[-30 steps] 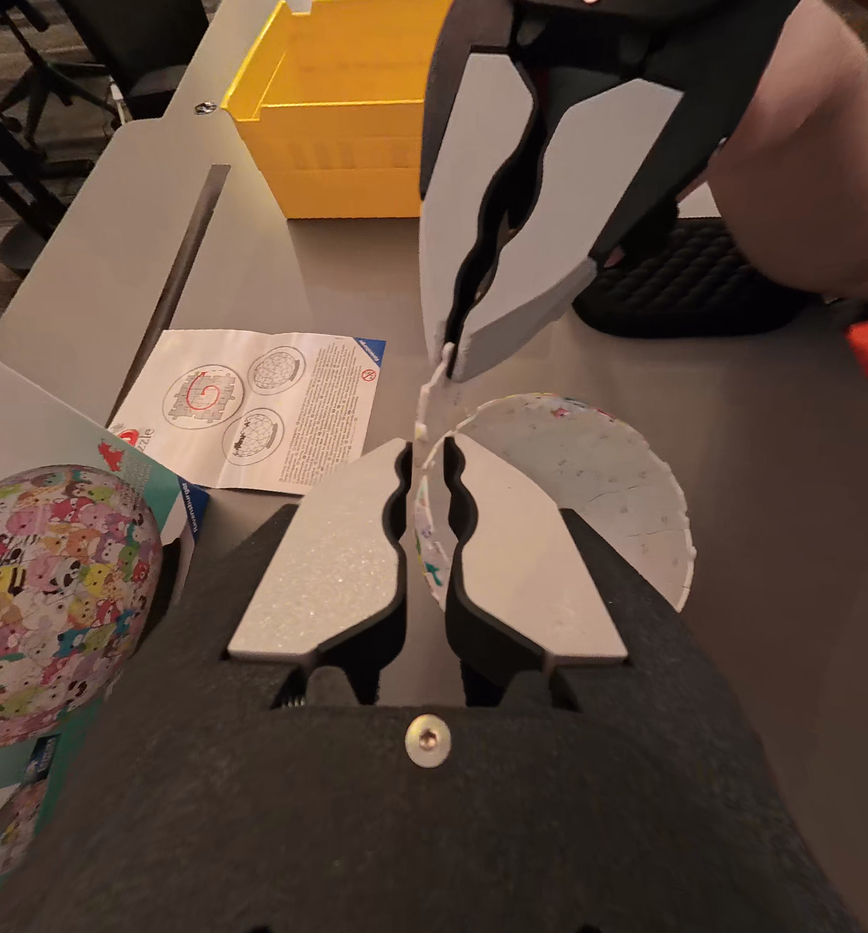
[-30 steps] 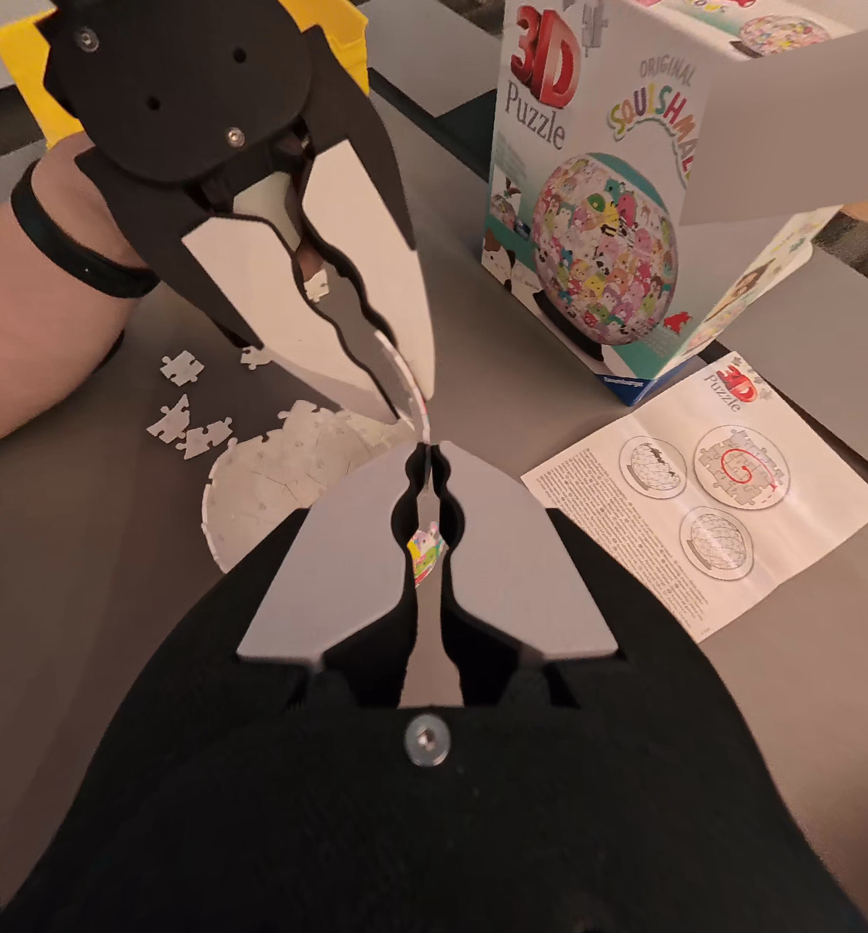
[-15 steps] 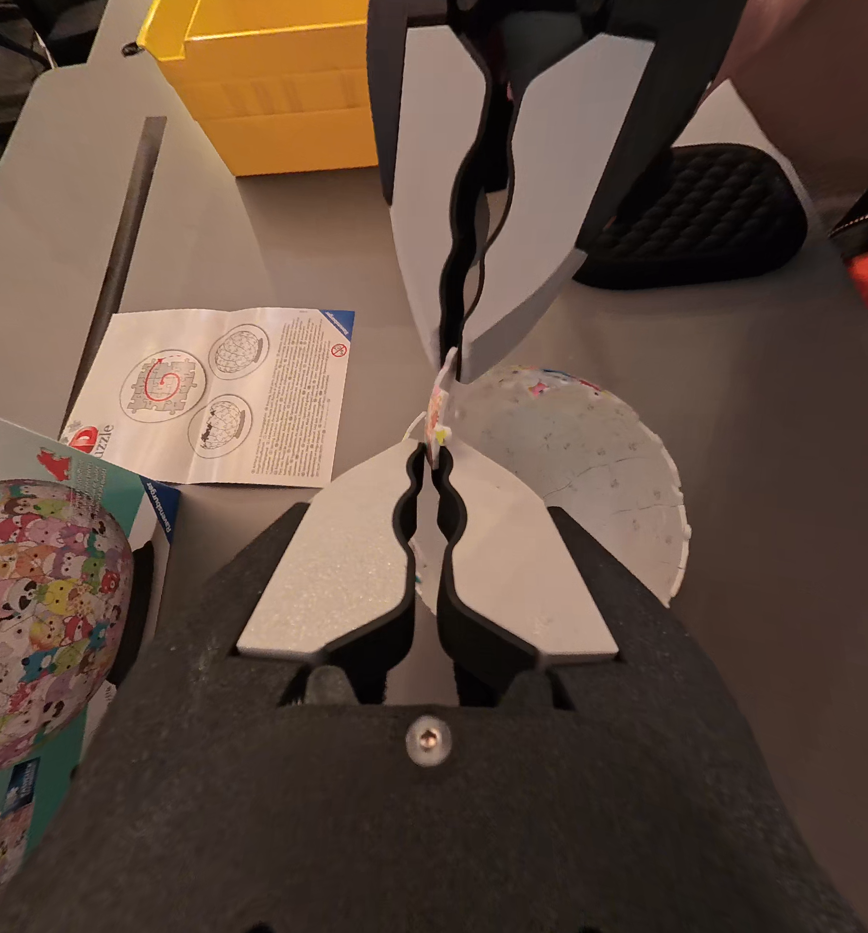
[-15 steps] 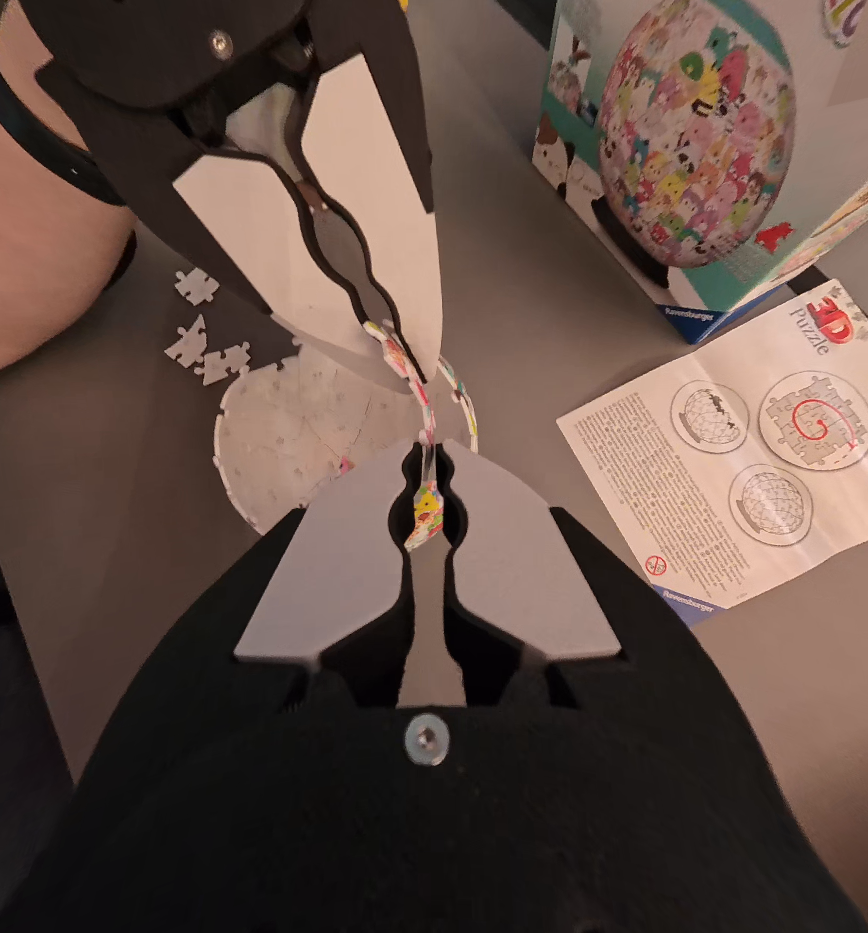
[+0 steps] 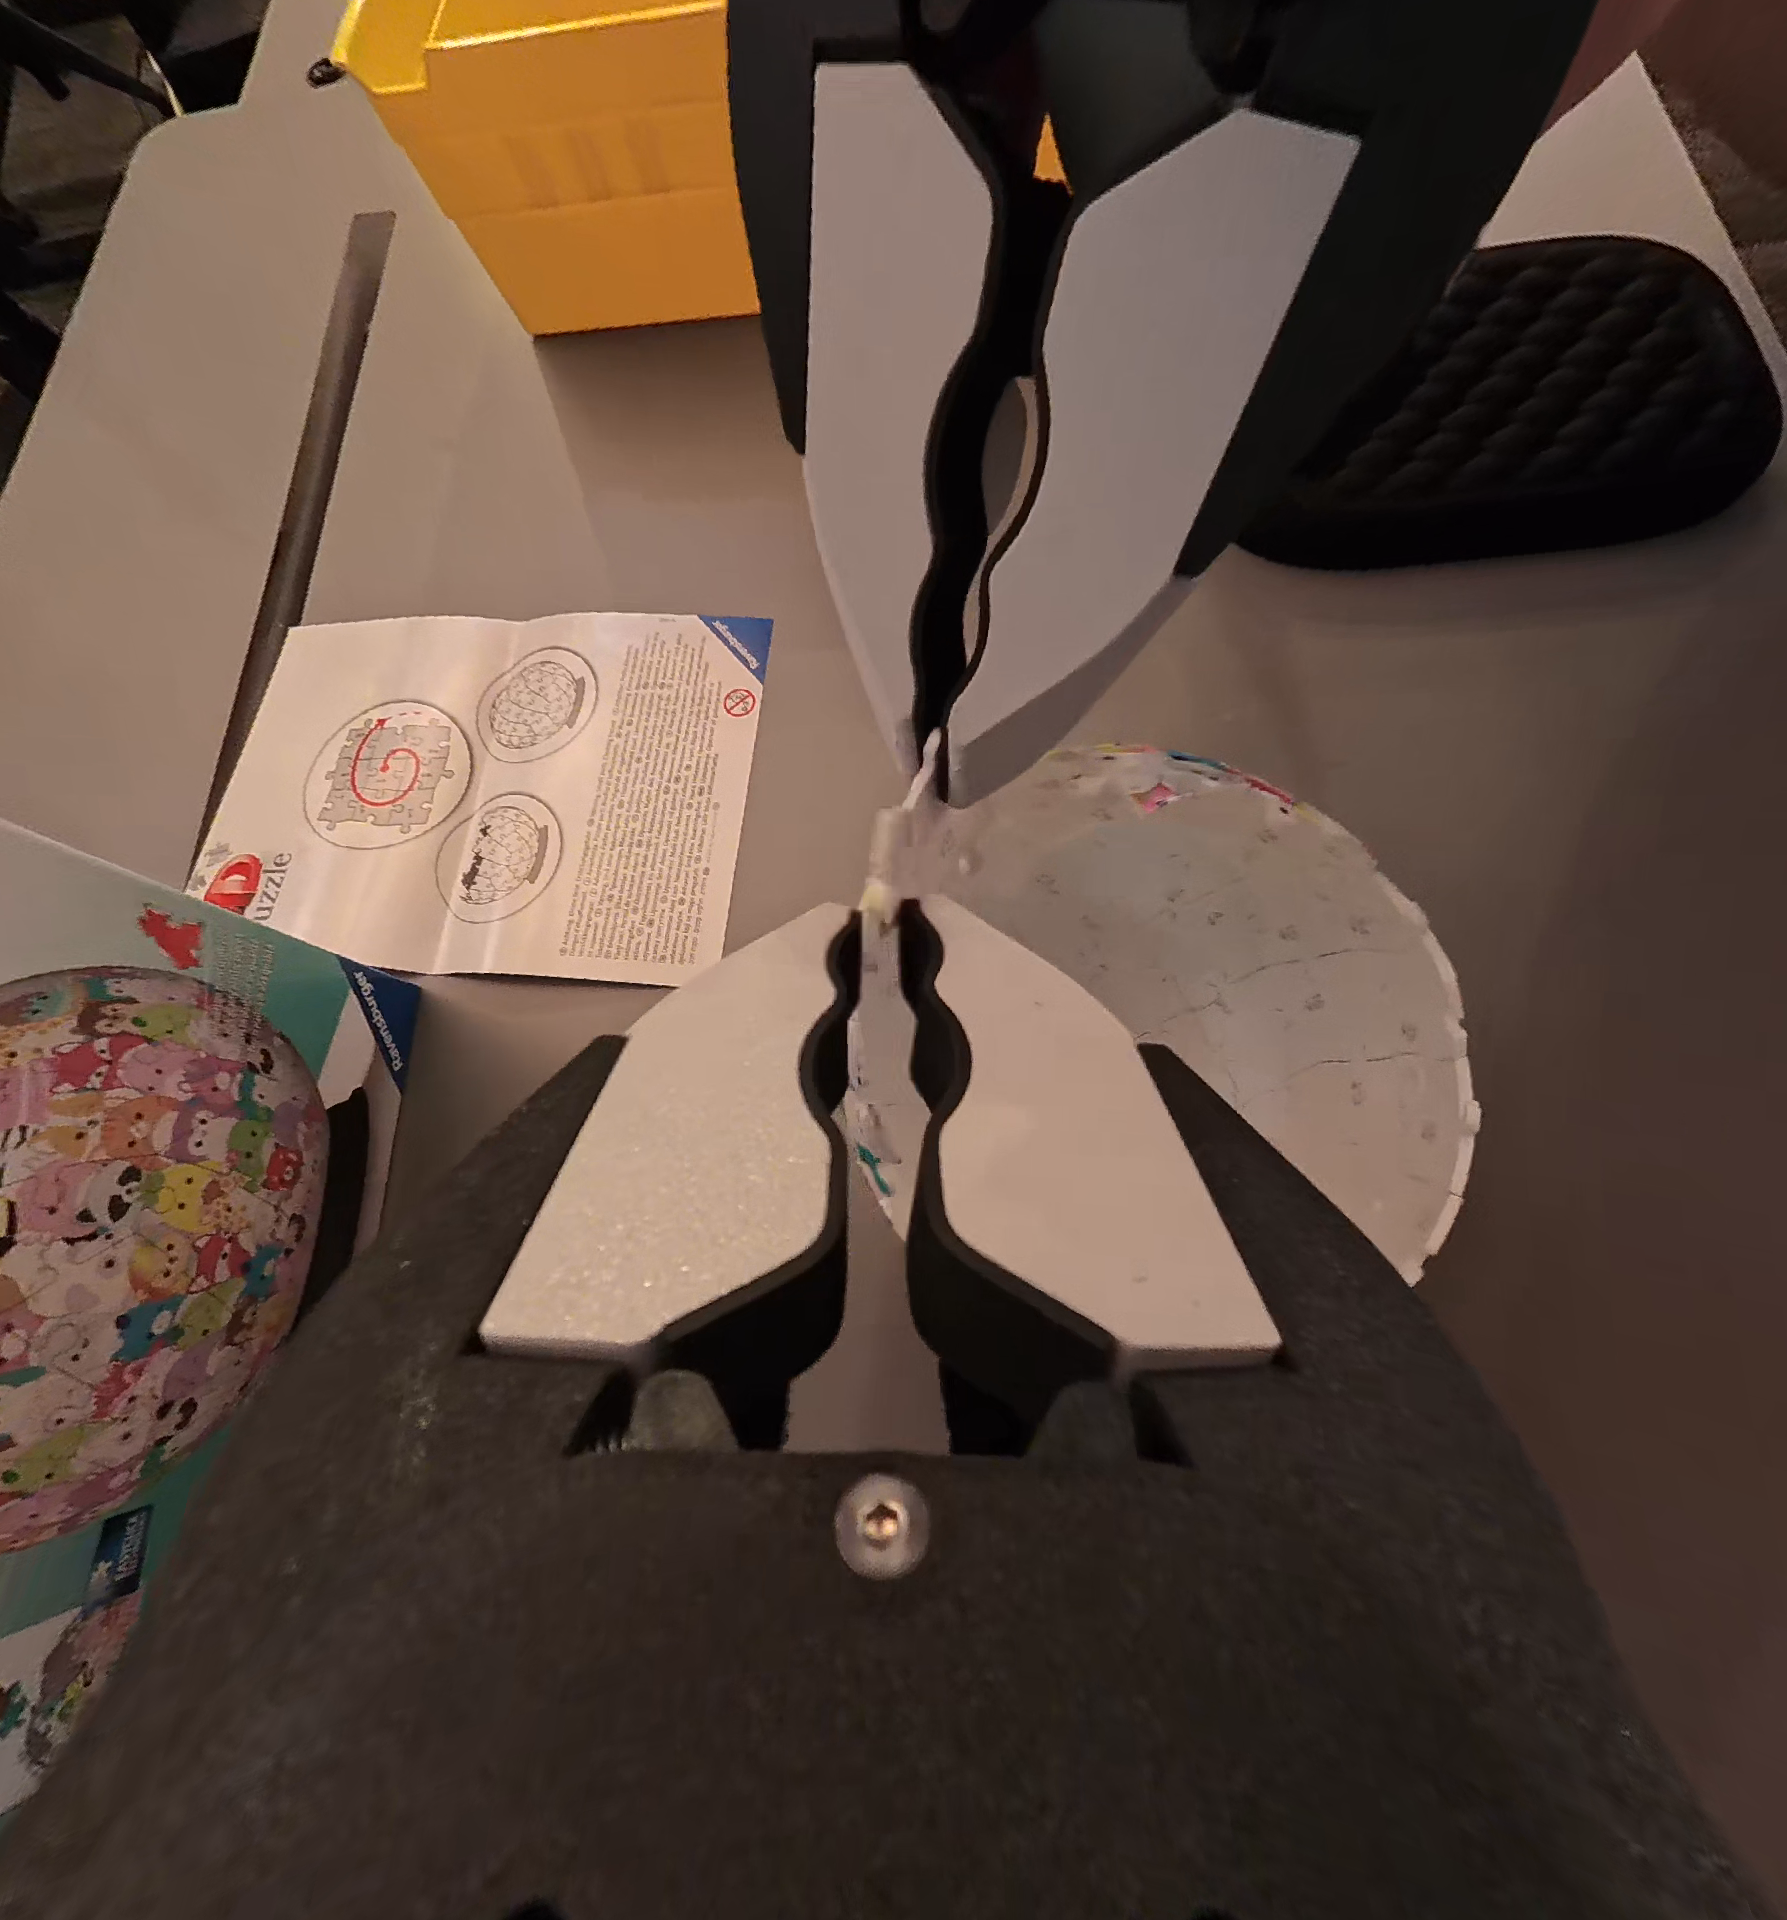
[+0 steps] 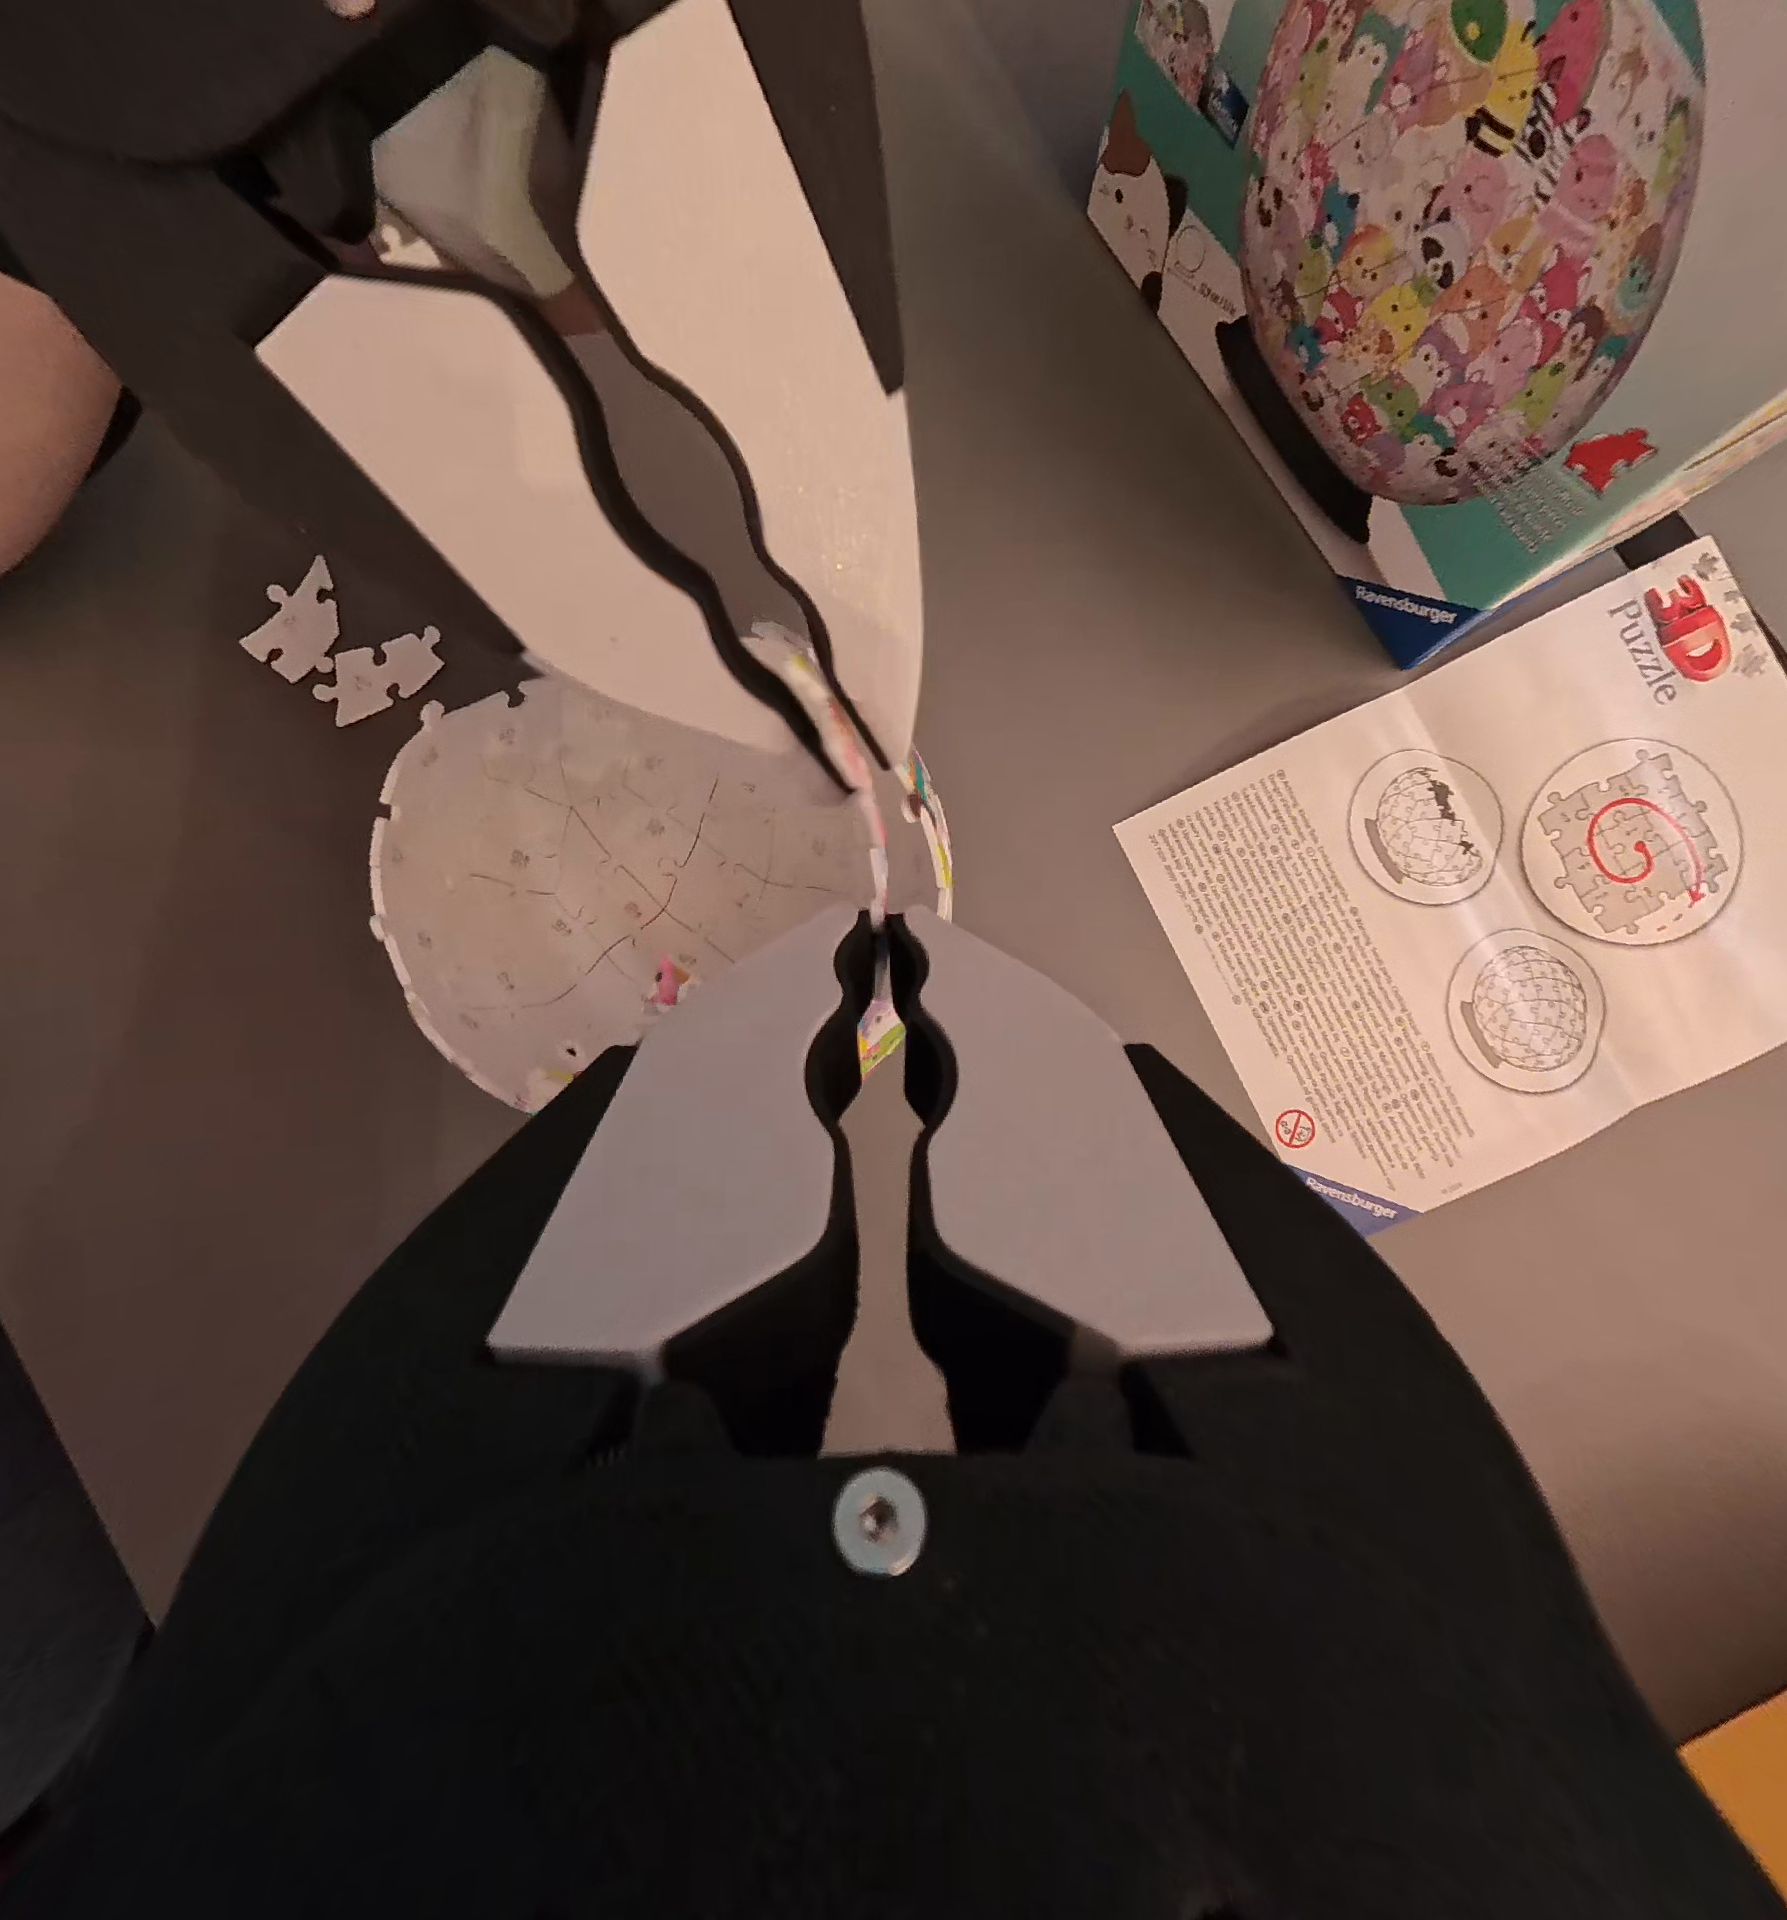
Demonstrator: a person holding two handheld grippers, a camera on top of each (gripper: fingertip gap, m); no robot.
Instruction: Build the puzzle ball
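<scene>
**Both tongs pinch the half-built puzzle ball**

The left tongs (image 5: 878, 920) and right tongs (image 6: 881, 920) are each closed on the rim of the puzzle ball (image 5: 1232, 935), a white half shell held tilted just above the grey worktop (image 5: 1595, 831), beside the instruction sheet (image 5: 515, 800).

White inside the half-built puzzle ball (image 5: 1232, 966), with pink and cyan flecks along its rim. Yellow bin (image 5: 598, 177). Black quilted pad (image 5: 1533, 405). White leaflet (image 5: 494, 800) with a red spiral and blue corner. Teal box (image 6: 1440, 260) with a many-coloured ball picture. White loose pieces (image 6: 338, 649). Grey table (image 5: 1595, 831).
</scene>
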